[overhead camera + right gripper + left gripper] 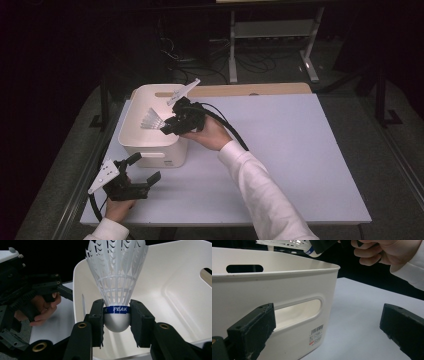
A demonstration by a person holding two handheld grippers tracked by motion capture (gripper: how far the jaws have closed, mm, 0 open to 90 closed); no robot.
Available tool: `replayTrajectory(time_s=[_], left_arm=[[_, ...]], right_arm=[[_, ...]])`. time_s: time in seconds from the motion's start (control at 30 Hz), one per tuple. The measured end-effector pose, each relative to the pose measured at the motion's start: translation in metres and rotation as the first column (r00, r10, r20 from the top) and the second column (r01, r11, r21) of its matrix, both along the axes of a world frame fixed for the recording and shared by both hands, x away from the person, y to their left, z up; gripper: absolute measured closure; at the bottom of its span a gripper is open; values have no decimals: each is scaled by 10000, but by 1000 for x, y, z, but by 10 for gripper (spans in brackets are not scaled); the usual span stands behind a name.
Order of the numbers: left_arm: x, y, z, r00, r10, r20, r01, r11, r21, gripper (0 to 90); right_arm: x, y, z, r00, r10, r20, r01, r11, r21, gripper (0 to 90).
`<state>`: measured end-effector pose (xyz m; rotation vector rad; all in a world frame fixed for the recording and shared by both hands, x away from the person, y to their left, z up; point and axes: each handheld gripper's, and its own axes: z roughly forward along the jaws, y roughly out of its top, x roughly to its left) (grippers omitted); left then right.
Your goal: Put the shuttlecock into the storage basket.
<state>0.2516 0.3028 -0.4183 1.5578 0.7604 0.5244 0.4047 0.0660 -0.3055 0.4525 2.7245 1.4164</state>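
A white plastic shuttlecock (117, 285) with a blue band around its round cork is clamped between the jaws of my right gripper (117, 315), skirt pointing away from the hand. In the high view the right gripper (167, 127) holds the shuttlecock (151, 120) over the open white bin (132, 142) at the table's left. From the left gripper view the shuttlecock (287, 243) hangs above the bin's rim (287, 267). My left gripper (145, 170) rests near the table's front left corner, open and empty, just in front of the bin's handle side.
The bin (175, 290) looks empty inside and has cut-out handles (297, 311). The light table top (280, 150) stretches to the right of the bin. A wooden board (250, 90) lies along the far edge. A white frame (270, 35) and cables stand behind.
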Motion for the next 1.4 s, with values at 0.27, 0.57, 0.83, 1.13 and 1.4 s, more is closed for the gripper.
replayTrajectory(time_s=[0.27, 0.57, 0.83, 1.13, 1.4], left_arm=[[0, 0, 0, 10000, -18, -20, 18, 10000, -14, 0], [0, 0, 0, 10000, -34, -13, 34, 10000, -42, 0], [0, -1, 0, 10000, -54, 20, 54, 10000, 7, 0], [0, 0, 0, 10000, -31, 27, 31, 10000, 59, 0], [0, 0, 0, 10000, -31, 22, 31, 10000, 42, 0]], right_arm=[[0, 2, -2, 9999, 79, -96, -80, 9999, -74, 635], [3, -1, -1, 9992, -217, -342, 226, 9994, 256, 279], [6, -13, 3, 9969, -749, -250, 759, 9963, 394, 49], [2, -26, 3, 9939, -1104, -62, 1105, 9925, 520, 0], [0, -43, 4, 9922, -1236, 131, 1222, 9891, 820, 0]])
